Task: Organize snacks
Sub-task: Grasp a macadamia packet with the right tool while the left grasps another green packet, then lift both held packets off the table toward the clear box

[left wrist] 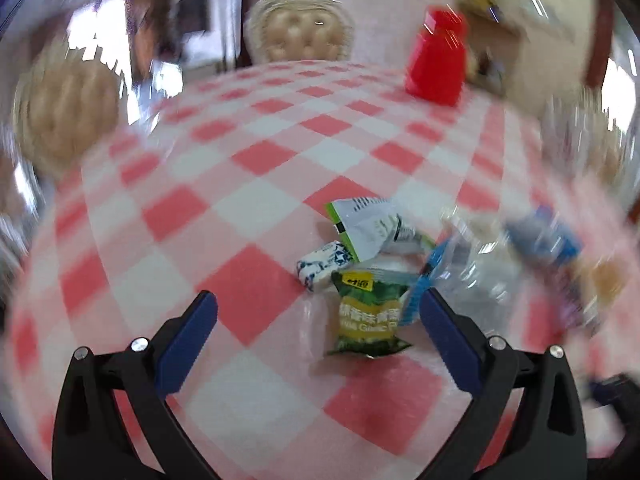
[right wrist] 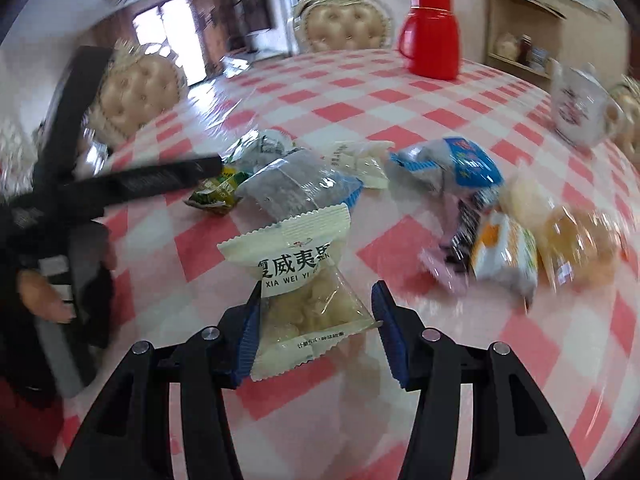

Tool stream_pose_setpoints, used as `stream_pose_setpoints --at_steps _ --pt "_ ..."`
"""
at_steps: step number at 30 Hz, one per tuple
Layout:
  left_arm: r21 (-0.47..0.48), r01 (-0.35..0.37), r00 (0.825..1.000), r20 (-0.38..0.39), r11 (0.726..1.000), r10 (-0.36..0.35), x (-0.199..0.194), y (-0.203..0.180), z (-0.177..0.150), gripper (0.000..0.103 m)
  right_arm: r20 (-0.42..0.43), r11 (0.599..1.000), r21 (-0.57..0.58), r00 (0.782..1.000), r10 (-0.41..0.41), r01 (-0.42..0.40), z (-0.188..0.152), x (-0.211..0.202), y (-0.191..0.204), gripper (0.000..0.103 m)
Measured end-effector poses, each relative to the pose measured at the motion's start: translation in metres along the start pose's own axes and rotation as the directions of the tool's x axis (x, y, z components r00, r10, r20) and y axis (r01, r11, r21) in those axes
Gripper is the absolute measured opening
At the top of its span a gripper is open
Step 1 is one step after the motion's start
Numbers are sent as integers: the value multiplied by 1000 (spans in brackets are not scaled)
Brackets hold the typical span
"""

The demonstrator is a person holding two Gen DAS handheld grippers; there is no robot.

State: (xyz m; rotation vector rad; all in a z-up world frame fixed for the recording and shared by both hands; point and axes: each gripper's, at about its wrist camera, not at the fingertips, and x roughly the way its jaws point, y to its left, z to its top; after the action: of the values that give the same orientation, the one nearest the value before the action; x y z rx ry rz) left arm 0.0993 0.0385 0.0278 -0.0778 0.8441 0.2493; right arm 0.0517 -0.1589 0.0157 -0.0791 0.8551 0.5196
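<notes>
Right gripper (right wrist: 316,312), jaws apart, w/ a white nut packet (right wrist: 304,276) lying between its fingers on the checked tablecloth (right wrist: 400,112). Left gripper (left wrist: 320,308), jaws wide, over a green garlic-snack packet (left wrist: 366,316). Behind: heap of mixed wrapped snacks (right wrist: 472,184), then a red thermos (right wrist: 432,32) at far edge.

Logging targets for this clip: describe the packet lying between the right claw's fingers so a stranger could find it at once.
On the red-and-white checked tablecloth, look nearest the right claw, in front of the snack pile. The cream packet lies between its open fingers, with bold black Chinese characters, "XIA WEI YI" and a clear window showing pale nuts; its neighbours are blue, green or orange.
</notes>
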Motion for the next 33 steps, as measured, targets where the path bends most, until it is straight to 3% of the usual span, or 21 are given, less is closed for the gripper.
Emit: stream_pose_setpoints --at_steps 2,5,12,14,15,19,22,33 --pt "40 -19 999 -48 999 21 12 -3 -1 101 18 999 34 1000 -9 8 -2 -5 -4 52" --pt "37 4 996 -89 999 -1 20 3 0 91 52 995 102 999 -9 4 0 -15 -15 52" --pt "129 27 995 -95 991 -15 31 -10 7 79 78 994 110 997 -16 7 3 -21 -13 52" --pt "122 102 990 -107 987 -89 29 -7 6 61 79 995 101 997 -24 15 3 -21 -12 52" --pt "135 110 990 -103 985 -97 27 -7 4 48 86 995 97 996 -30 22 3 -21 -11 52" --pt "161 142 987 -94 977 -128 19 -5 -5 45 115 994 110 993 -41 28 3 -26 -14 52" --pt "122 190 979 -94 974 -179 15 0 -4 44 130 990 135 990 -48 30 3 -27 -19 52" --pt "48 249 968 2 967 -249 -12 -1 -10 44 123 980 188 988 -92 68 1 -15 -32 52"
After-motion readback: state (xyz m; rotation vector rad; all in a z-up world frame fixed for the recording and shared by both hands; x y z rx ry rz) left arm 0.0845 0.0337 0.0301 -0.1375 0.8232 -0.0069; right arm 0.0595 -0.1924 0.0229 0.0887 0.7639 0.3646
